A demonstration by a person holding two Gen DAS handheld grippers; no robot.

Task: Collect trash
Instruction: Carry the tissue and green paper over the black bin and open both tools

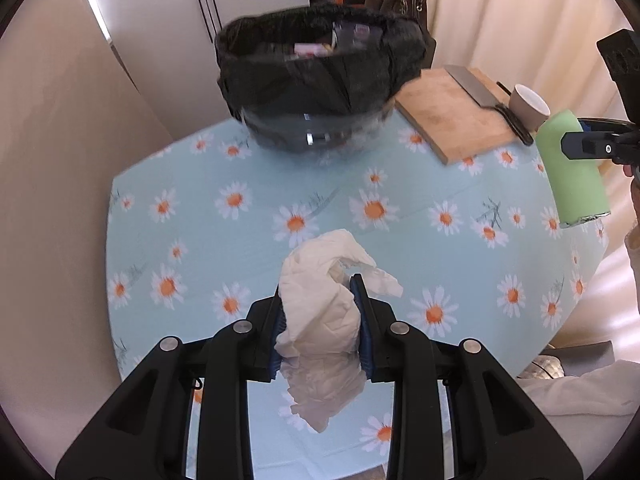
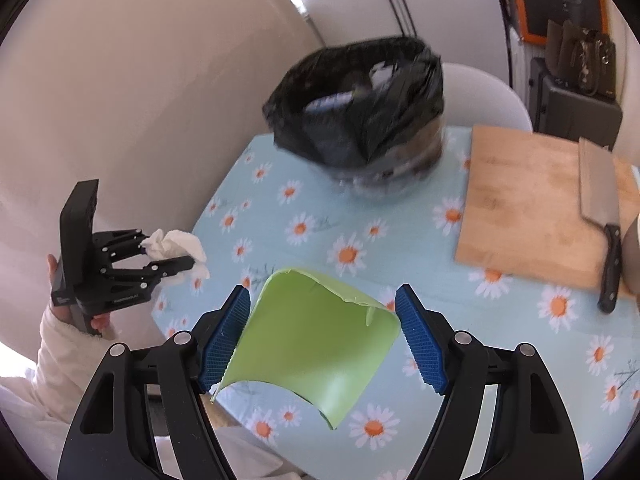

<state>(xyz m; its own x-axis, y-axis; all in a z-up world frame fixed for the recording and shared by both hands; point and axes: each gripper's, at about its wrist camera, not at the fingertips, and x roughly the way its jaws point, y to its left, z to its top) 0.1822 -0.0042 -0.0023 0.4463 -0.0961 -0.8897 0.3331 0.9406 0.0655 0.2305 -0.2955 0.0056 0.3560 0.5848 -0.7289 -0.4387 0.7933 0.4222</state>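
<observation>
My left gripper is shut on a crumpled white tissue, held above the daisy-print tablecloth. My right gripper is shut on a curled light-green wrapper with a foil edge, also lifted off the table. The left wrist view has that wrapper and the right gripper at its right edge. In the right wrist view the left gripper holds the tissue at the left. A bin lined with a black bag stands at the table's far end, with some rubbish inside.
A wooden cutting board with a cleaver lies right of the bin, a beige cup beside it. A white chair is behind the bin. A wall runs along the left. A white sleeve holds the left gripper.
</observation>
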